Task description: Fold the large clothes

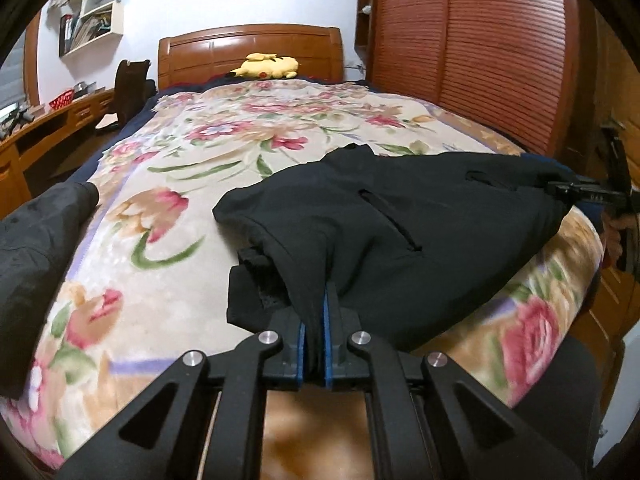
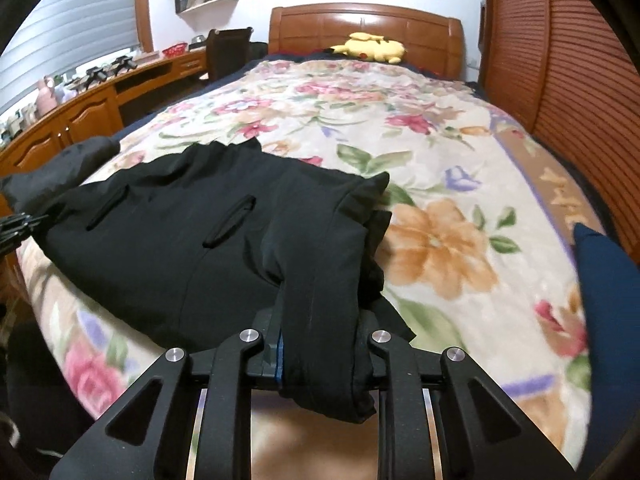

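A large black garment (image 1: 400,232) with two slit pockets lies stretched across the near end of a bed with a floral blanket (image 1: 208,160). My left gripper (image 1: 316,320) is shut on its left corner, a thin fold between the blue pads. My right gripper (image 2: 320,344) is shut on a thick bunch of the same black garment (image 2: 192,232) at its right corner; the cloth hangs over the jaws. The right gripper also shows in the left wrist view (image 1: 580,192), and the left gripper at the left edge of the right wrist view (image 2: 16,226).
Another dark garment (image 1: 36,232) lies on the bed's left edge. A yellow plush toy (image 1: 268,66) rests by the wooden headboard (image 1: 248,46). A wooden desk (image 2: 92,108) runs along the left, a slatted wardrobe (image 1: 472,48) along the right. A blue cushion (image 2: 608,280) sits near right.
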`<state>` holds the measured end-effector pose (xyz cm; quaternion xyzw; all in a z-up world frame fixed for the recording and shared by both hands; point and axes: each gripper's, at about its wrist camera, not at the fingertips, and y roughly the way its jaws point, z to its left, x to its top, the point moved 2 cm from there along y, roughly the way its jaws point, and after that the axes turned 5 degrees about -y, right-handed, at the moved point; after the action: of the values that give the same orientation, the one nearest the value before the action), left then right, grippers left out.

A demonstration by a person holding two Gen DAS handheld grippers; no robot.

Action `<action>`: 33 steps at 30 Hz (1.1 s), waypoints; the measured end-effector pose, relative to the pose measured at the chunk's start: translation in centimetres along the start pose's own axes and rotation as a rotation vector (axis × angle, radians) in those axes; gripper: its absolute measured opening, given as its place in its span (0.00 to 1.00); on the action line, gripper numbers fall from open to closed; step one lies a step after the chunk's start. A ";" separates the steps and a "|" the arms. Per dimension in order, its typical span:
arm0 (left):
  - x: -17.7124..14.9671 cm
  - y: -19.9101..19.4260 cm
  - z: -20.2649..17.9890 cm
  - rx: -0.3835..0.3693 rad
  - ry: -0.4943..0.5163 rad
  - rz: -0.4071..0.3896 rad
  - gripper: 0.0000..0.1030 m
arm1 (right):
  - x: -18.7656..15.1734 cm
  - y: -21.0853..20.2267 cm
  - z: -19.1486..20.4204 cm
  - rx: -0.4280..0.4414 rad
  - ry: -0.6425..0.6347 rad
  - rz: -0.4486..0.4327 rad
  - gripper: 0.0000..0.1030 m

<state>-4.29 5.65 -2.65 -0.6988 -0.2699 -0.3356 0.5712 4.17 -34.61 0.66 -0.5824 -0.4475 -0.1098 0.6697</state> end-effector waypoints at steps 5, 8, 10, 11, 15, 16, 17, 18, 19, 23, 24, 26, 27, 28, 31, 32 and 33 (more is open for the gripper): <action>-0.4 -0.5 -0.7 0.051 -0.008 0.011 0.09 | -1.9 -0.5 0.4 -0.017 -0.011 0.024 0.18; -0.4 -0.8 -0.7 0.060 -0.024 0.021 0.22 | -2.4 -0.4 0.6 -0.032 -0.008 0.029 0.18; -0.2 -1.6 -1.0 0.062 -0.021 0.011 0.28 | -2.6 -0.2 0.5 -0.036 -0.007 0.030 0.18; -0.2 -1.8 -1.1 0.064 -0.017 0.005 0.32 | -2.7 -0.2 0.5 -0.038 -0.007 0.032 0.18; 0.3 -3.1 -1.9 0.061 -0.004 -0.030 0.41 | -3.0 0.2 0.6 -0.050 -0.016 0.042 0.19; 0.4 -3.3 -2.0 0.054 -0.006 -0.037 0.43 | -3.1 0.4 0.7 -0.055 -0.019 0.049 0.19; 0.4 -3.4 -2.2 0.050 -0.007 -0.042 0.46 | -3.3 0.6 0.8 -0.060 -0.022 0.054 0.20; 0.4 -3.5 -2.3 0.046 -0.008 -0.047 0.49 | -3.4 0.7 0.9 -0.064 -0.025 0.059 0.20; 0.4 -3.5 -2.6 0.041 -0.007 -0.051 0.50 | -3.5 0.9 0.9 -0.068 -0.027 0.063 0.21; 0.4 -2.9 -3.7 0.033 0.005 -0.052 0.52 | -4.2 1.4 0.7 -0.067 0.000 0.073 0.27; 0.4 -2.7 -4.1 0.029 0.013 -0.051 0.52 | -4.4 1.6 0.5 -0.070 0.008 0.077 0.31; 0.6 -2.1 -4.7 0.016 0.016 -0.045 0.52 | -4.8 2.1 0.1 -0.089 0.039 0.096 0.46; 0.8 -2.0 -4.9 0.009 0.017 -0.043 0.53 | -5.0 2.2 -0.2 -0.091 0.061 0.097 0.50; 1.0 -1.7 -5.3 0.000 0.017 -0.040 0.53 | -5.1 2.3 -0.5 -0.083 0.088 0.094 0.51; 1.7 -0.8 -6.4 -0.022 0.026 -0.032 0.53 | -5.5 2.5 -1.2 -0.087 0.135 0.089 0.64; 2.0 -0.5 -6.8 -0.031 0.030 -0.031 0.53 | -5.7 2.5 -1.4 -0.076 0.153 0.088 0.65; 2.3 -0.2 -7.2 -0.033 0.032 -0.029 0.53 | -5.8 2.5 -1.6 -0.064 0.171 0.088 0.65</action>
<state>-4.16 -1.35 0.10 -0.6987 -0.2653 -0.3595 0.5588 3.26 -37.41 -5.19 -0.6111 -0.3588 -0.1437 0.6908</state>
